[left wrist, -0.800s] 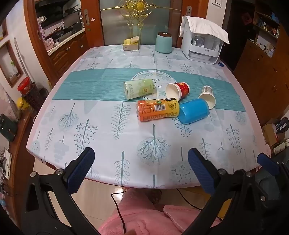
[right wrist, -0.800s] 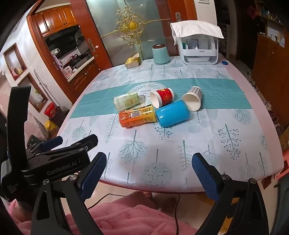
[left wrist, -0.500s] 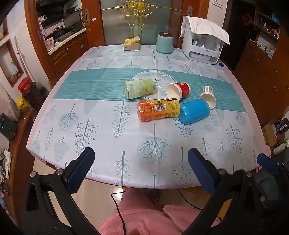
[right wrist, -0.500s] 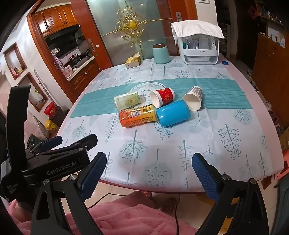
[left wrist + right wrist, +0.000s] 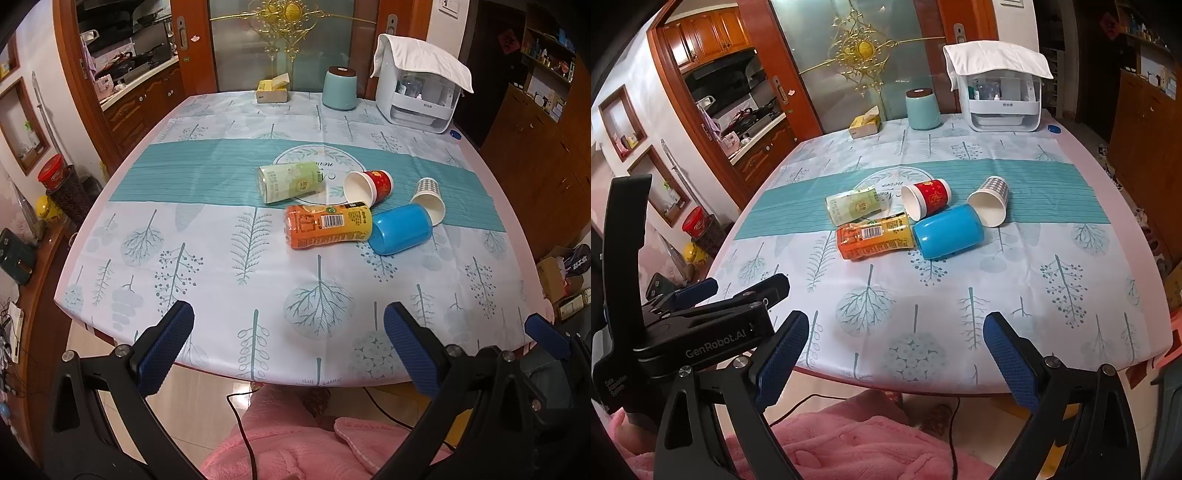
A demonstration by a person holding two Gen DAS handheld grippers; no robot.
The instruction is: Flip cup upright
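Note:
Several cups and cans lie on their sides mid-table: a blue plastic cup point(image 5: 402, 229) point(image 5: 947, 232), a red paper cup point(image 5: 368, 185) point(image 5: 926, 198), a checked paper cup point(image 5: 428, 199) point(image 5: 990, 200), an orange can point(image 5: 327, 226) point(image 5: 874, 238) and a green can point(image 5: 289, 181) point(image 5: 854, 205). My left gripper point(image 5: 286, 347) is open and empty, held before the table's near edge. My right gripper point(image 5: 899, 356) is open and empty, also before the near edge. The left gripper's body shows in the right wrist view point(image 5: 701, 325).
The table point(image 5: 184, 258) has a tree-print cloth with a teal band. At the far edge stand a tissue box point(image 5: 272, 90), a teal canister point(image 5: 340, 90) and a white appliance point(image 5: 421, 88) under a cloth. Cabinets flank both sides.
Both grippers have drifted very slightly toward the table; the objects have not moved.

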